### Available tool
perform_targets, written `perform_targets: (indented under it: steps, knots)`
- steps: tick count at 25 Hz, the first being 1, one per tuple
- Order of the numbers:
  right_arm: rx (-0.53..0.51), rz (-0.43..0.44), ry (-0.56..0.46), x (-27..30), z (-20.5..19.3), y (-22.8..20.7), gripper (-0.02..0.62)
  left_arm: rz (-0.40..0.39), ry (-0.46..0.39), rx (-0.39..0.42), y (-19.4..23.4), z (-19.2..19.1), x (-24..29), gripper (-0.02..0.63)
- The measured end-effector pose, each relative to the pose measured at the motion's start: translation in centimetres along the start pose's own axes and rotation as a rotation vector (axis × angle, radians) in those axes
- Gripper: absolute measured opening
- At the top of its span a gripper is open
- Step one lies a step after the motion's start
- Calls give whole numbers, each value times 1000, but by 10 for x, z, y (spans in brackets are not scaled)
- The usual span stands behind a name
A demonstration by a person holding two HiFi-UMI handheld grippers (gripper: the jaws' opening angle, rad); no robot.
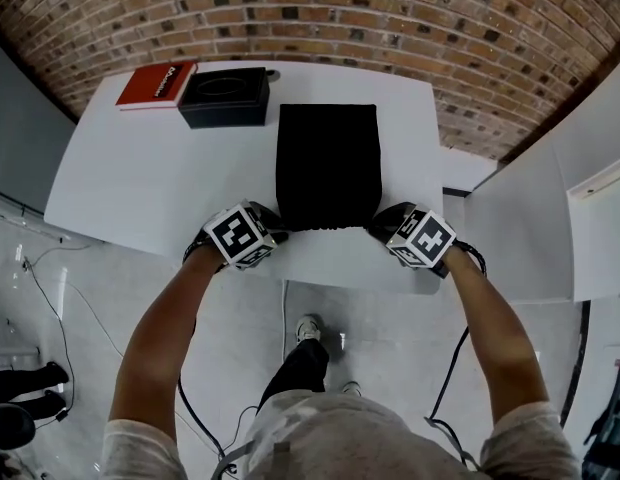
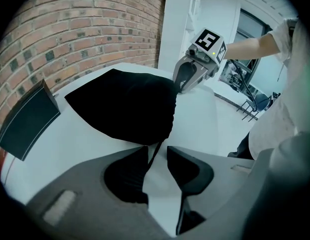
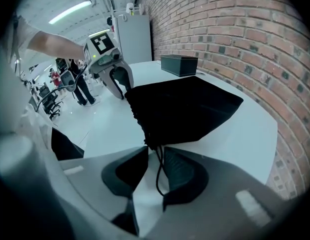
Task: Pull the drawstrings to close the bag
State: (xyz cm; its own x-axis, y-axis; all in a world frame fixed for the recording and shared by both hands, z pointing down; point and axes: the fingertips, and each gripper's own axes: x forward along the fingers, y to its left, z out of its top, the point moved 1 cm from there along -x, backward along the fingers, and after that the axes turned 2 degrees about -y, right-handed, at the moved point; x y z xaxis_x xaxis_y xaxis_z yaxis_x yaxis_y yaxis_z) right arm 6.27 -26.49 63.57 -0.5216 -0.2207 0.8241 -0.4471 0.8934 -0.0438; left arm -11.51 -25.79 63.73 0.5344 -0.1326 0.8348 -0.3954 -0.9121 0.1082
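Observation:
A black drawstring bag (image 1: 327, 163) lies flat on the white table (image 1: 140, 188), its gathered mouth towards the near edge. My left gripper (image 1: 273, 234) sits at the mouth's left corner and my right gripper (image 1: 382, 226) at its right corner. In the left gripper view the bag (image 2: 122, 106) fills the middle, and a thin black drawstring (image 2: 154, 155) runs between the jaws of the left gripper (image 2: 157, 148), with a gap still showing. In the right gripper view the other drawstring (image 3: 158, 172) hangs from the bag (image 3: 185, 109) between the jaws of the right gripper (image 3: 156, 148), which stand apart.
A black box (image 1: 224, 98) and a red book (image 1: 156, 85) lie at the table's far left, by the brick wall (image 1: 470, 48). The table's near edge runs just under both grippers, with the person's legs and the floor below.

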Motion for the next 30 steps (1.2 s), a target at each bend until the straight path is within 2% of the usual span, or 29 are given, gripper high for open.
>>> perform_targets:
  steps: [3, 8, 11, 15, 20, 23, 30]
  knots:
    - [21, -8, -7, -1, -1, -1, 84, -8, 6, -20, 0, 1, 1, 120]
    - [28, -28, 2, -1, -3, -1, 18, -12, 29, -26, 0, -2, 6, 87]
    - [31, -32, 6, -1, -4, -1, 15, -7, 40, -24, 0, -1, 6, 78]
    - [26, -30, 23, -3, -6, -1, 14, -1, 64, -8, -4, -1, 7, 14]
    - [26, -23, 50, -6, -9, 2, 11, 14, 72, -7, -5, 0, 6, 9]
    - [27, -46, 36, -9, -7, 0, 11, 32, 79, 6, -5, 0, 6, 9]
    - [-16, -112, -9, -21, 8, -5, 11, 74, 50, -28, 2, 2, -3, 8]
